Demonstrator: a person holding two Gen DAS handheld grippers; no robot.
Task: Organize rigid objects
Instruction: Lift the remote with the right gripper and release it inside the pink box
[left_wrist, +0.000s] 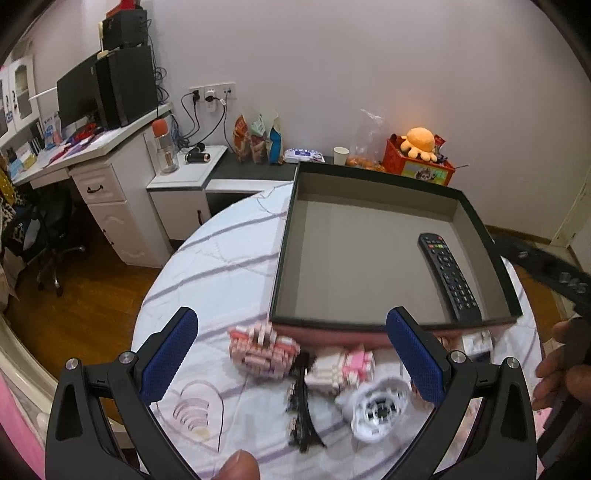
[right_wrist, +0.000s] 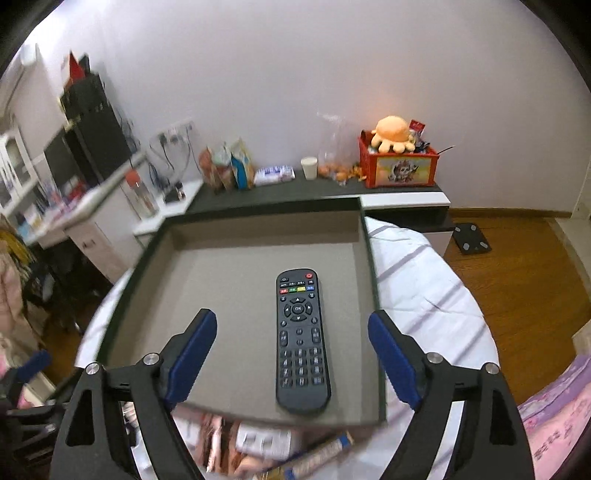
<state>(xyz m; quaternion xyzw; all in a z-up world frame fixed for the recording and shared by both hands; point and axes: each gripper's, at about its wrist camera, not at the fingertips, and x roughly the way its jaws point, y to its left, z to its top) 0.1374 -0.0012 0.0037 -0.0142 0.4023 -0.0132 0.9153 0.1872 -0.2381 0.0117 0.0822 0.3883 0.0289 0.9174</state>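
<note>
Looking down both wrists, I see the remote lying flat inside the box, released there as the first sorted item. My right gripper hangs spread above it, empty. My left gripper tilts down, spread over the brick toys waiting on the table.

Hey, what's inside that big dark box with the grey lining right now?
Only a black remote control lies inside the dark shallow box, flat on the grey floor, buttons up, toward its right side. The rest of the floor shows bare; nothing covers it.
</note>
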